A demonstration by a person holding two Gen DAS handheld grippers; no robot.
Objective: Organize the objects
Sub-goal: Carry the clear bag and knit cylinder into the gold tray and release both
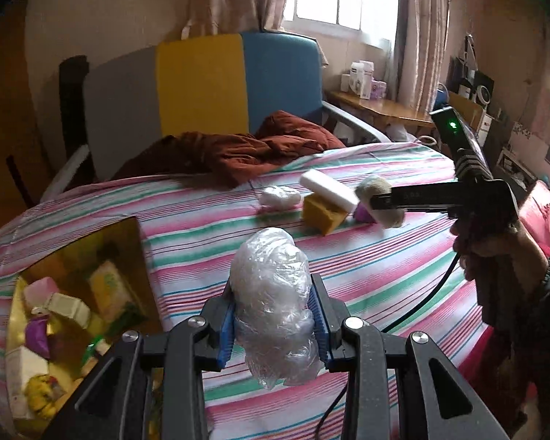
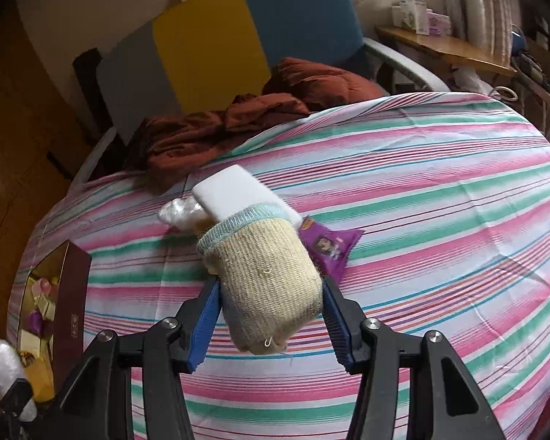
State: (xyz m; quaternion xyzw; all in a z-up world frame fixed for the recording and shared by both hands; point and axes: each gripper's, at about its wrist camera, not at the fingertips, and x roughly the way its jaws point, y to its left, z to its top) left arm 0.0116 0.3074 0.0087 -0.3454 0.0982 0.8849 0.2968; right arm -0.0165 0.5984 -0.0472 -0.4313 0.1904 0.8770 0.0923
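Crumpled clear plastic bundle (image 1: pixel 273 304) standing upright between blue pads, beige knitted sock roll (image 2: pixel 271 286) tilting above striped bedsheet, white foam block (image 2: pixel 238 194) leaning on yellow sponge (image 1: pixel 321 216), purple packet (image 2: pixel 330 247) lying flat.

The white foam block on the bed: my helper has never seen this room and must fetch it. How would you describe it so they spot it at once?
Start at the striped bedsheet, in front of the crumpled rust-brown blanket. A small cluster of items lies there; the white foam block rests tilted on a yellow sponge. It is the only flat, smooth, plain white slab; the white thing beside it is a crinkly plastic wad.
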